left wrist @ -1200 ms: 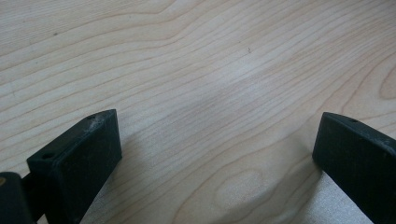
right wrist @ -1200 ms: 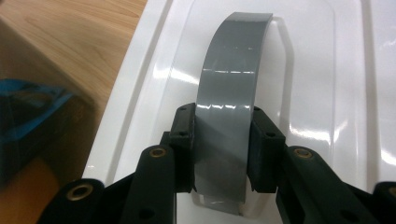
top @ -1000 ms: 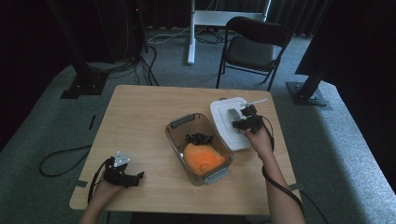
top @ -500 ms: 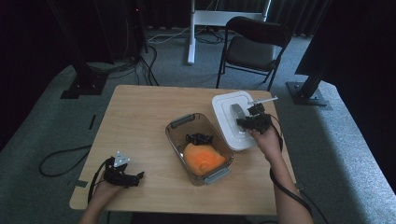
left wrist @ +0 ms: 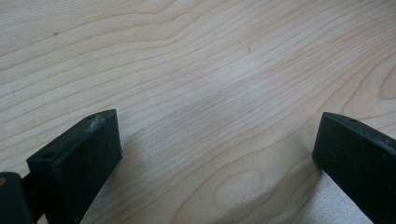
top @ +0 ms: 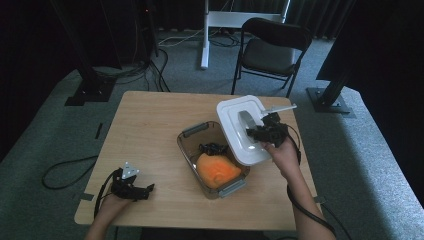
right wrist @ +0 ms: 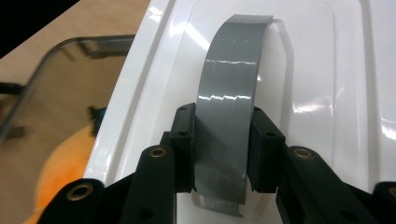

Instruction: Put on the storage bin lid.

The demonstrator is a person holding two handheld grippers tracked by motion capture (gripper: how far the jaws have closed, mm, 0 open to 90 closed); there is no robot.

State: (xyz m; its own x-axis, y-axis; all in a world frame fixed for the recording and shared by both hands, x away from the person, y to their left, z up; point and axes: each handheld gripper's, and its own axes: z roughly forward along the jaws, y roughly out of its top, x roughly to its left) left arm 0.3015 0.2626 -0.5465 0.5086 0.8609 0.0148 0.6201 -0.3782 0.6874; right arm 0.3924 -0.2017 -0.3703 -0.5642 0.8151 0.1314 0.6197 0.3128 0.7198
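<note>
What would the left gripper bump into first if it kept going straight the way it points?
Probably the clear rectangular container holding something orange. In the high view the left gripper lies on the light wooden table, jaws open, aimed right toward it. Its own view shows bare wood ahead, so this is a guess.

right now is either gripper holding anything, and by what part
The right gripper is shut on the white lid, gripping its grey tape handle. The left gripper is open, holding nothing.

Two black grippers, left (top: 131, 187) topped with grey three-cornered plate, right (top: 265, 131) with brass-ringed screw holes; black cables trailing; bare forearms.
</note>
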